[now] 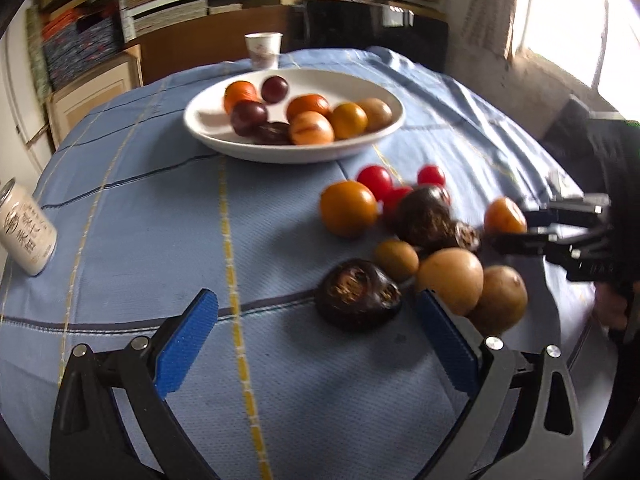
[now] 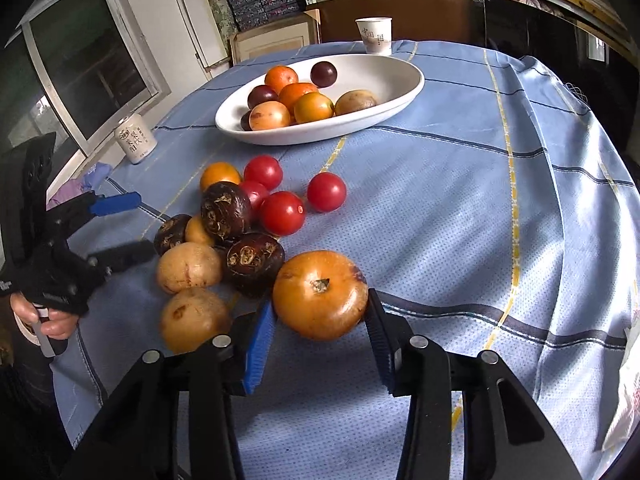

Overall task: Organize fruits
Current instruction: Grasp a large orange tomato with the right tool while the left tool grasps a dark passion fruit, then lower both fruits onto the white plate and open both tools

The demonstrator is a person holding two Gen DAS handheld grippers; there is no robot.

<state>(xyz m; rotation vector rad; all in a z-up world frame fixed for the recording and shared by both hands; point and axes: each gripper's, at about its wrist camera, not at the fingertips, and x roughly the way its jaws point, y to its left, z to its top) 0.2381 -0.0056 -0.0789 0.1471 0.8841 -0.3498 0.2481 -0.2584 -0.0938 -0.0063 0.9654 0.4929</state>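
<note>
On the counter (image 2: 460, 184), right tongs (image 2: 320, 328) clamped on an orange fruit (image 2: 320, 294) beside the loose pile; left tongs (image 1: 316, 320) apart, empty, near a dark fruit (image 1: 358, 294); white bowl (image 2: 384, 92) beyond.

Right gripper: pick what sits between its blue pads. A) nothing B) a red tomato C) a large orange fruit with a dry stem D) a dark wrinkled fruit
C: in the right wrist view the right gripper has its blue pads pressed against both sides of the large orange fruit, whose dry stem faces the camera.
</note>
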